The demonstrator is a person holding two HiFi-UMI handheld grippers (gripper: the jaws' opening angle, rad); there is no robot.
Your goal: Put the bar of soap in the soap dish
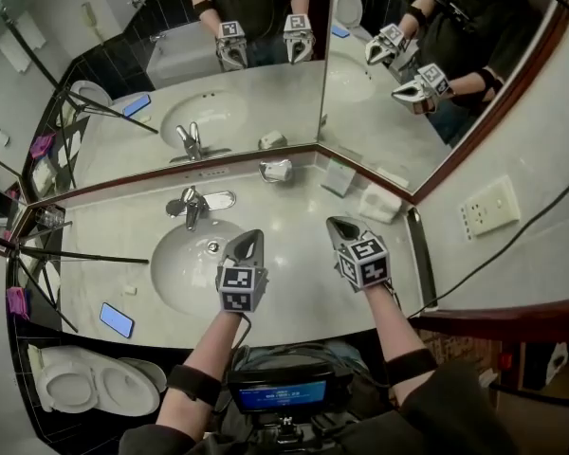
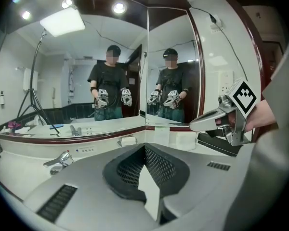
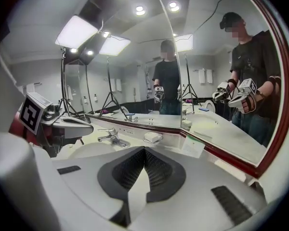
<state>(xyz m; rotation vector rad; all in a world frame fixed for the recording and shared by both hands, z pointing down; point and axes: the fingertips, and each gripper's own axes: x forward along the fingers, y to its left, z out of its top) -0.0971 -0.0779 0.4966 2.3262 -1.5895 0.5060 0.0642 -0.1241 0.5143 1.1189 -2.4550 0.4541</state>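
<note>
Left tongs (image 1: pixel 249 245) and right tongs (image 1: pixel 342 226) hang above the worktop (image 1: pixel 294 282) in the head view. At 12 o'clock, the soap dish (image 1: pixel 265 171) holds the bar of soap (image 1: pixel 280 169). Left gripper view: jaws pressed together, empty, dish at 11 o'clock. Right gripper view: jaws together, empty, dish at 12 o'clock.

Left gripper (image 1: pixel 253 239) and right gripper (image 1: pixel 339 225) are grey, marker-cubed.
</note>
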